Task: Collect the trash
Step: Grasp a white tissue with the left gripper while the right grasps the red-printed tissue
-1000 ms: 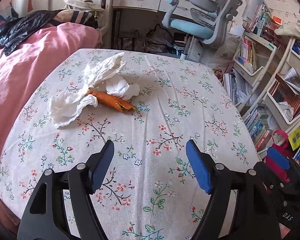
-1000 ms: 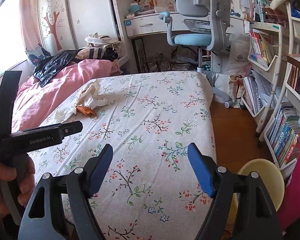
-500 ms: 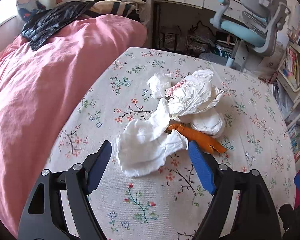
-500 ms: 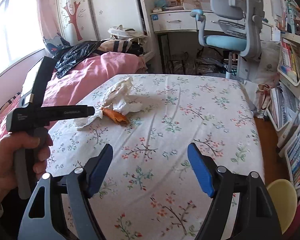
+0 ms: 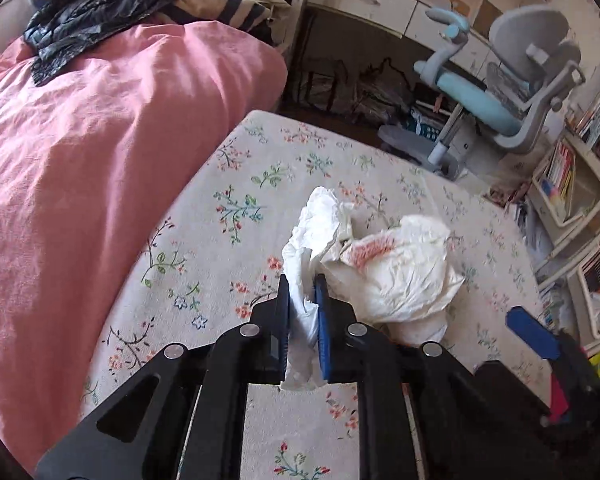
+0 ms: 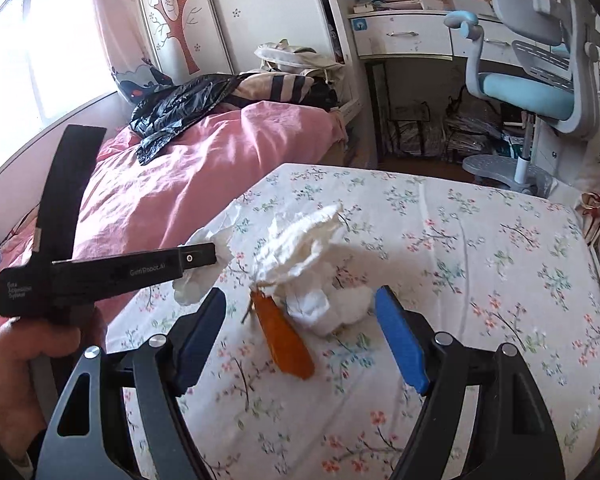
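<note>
A pile of crumpled white tissues (image 6: 300,248) lies on the floral bedsheet (image 6: 480,280), with an orange wrapper (image 6: 284,336) at its near side. My left gripper (image 5: 300,280) has its jaws closing, and the blue pads pinch one white tissue (image 5: 312,220) between them. Right of it sits a bigger wad with a red stain (image 5: 400,276). My right gripper (image 6: 300,308) stands open just in front of the pile, the orange wrapper lying between its fingers untouched. In the right wrist view a hand (image 6: 20,360) holds the left gripper (image 6: 196,258) against the pile's left edge.
A pink quilt (image 5: 100,140) covers the bed's left side, with a black plastic bag (image 5: 92,20) on it. Beyond the bed's far edge stand a desk (image 6: 400,36) and a grey-blue office chair (image 6: 540,92). Bookshelves (image 5: 572,184) line the right.
My left gripper came forward over the pile and its jaws went from wide apart to pinching the tissue. My right gripper moved in close to the pile, still open.
</note>
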The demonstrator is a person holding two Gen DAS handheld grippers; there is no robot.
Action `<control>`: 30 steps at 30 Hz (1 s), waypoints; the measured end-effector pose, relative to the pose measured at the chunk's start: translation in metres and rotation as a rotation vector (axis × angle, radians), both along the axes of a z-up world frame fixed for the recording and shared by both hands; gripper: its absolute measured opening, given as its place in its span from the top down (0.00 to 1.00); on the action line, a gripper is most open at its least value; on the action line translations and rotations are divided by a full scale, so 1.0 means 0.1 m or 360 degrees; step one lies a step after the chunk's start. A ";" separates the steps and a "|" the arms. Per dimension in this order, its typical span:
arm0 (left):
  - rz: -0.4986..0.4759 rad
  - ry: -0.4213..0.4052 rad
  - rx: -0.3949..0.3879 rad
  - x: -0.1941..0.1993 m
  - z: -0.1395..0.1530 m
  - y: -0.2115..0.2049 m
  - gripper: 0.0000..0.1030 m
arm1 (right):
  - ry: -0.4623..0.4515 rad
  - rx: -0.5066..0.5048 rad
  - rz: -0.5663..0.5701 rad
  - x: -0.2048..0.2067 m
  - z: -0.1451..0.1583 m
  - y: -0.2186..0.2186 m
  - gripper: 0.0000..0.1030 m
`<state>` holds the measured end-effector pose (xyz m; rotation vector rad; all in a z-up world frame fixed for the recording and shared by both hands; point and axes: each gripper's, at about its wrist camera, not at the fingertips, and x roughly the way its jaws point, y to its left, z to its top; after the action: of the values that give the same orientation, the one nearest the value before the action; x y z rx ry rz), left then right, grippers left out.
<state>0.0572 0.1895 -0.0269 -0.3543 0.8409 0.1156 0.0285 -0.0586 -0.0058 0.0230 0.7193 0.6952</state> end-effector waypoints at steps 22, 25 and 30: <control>-0.0007 -0.0092 -0.0180 -0.16 0.08 0.02 0.89 | 0.0075 0.0156 -0.0145 -0.48 0.17 -0.92 0.90; -0.0057 -0.0067 -0.0185 -0.26 0.03 -0.09 0.89 | 0.0150 0.0101 -0.0217 -0.55 0.01 -1.15 0.90; -0.0103 -0.0007 -0.0139 -0.45 -0.07 -0.21 0.89 | 0.0290 0.0086 -0.0300 -0.60 -0.19 -1.38 0.89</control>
<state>0.0125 0.1683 -0.0337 -0.4086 0.8539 0.0181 -0.0318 -0.1965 -0.0250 0.2035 0.8610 0.5358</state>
